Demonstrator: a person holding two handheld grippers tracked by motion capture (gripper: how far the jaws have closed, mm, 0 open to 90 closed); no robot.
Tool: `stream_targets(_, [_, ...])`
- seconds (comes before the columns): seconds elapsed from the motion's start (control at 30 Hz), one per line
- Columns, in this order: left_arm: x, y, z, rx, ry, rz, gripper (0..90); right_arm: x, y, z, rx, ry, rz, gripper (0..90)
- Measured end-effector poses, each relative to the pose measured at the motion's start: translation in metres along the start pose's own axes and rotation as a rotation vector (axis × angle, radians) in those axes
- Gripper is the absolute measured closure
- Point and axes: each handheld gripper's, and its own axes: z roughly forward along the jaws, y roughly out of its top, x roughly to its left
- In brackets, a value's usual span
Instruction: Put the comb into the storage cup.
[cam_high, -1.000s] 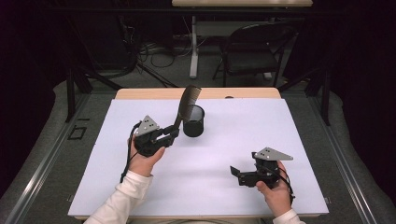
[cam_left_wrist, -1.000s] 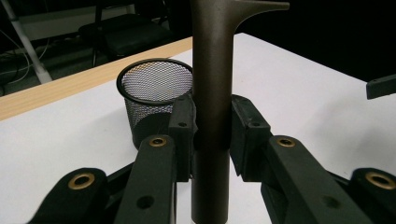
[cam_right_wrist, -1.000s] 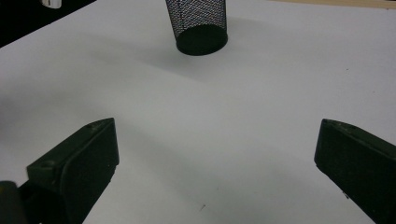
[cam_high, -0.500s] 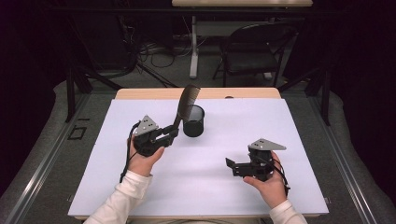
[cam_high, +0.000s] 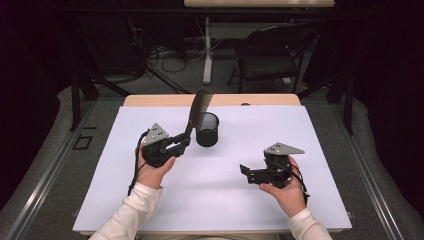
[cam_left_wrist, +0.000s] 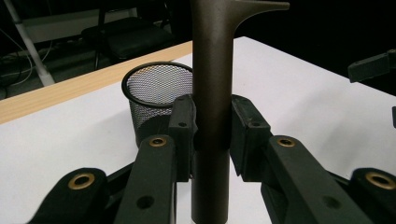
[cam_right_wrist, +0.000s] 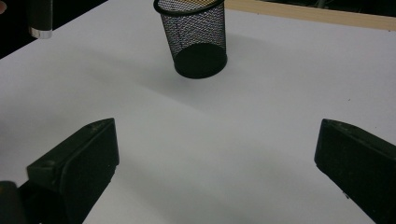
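Clamping the comb (cam_high: 197, 111) upright in my left tool (cam_high: 181, 145), I see the mesh cup (cam_high: 207, 129) just beyond it; right tool (cam_high: 245, 172) gapes empty

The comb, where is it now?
In the high view the comb stands upright in the left gripper, just left of the mesh cup.

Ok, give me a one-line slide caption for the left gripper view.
Left gripper clamps a dark comb upright by its handle, just in front of a black mesh cup on the white table.
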Motion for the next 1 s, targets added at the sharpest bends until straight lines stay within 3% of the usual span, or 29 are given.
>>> stream_targets(1.0, [0.001, -0.001, 0.0, -0.006, 0.007, -0.003, 72.6, 0.007, 0.057, 0.018, 0.019, 0.071, -0.014, 2.3])
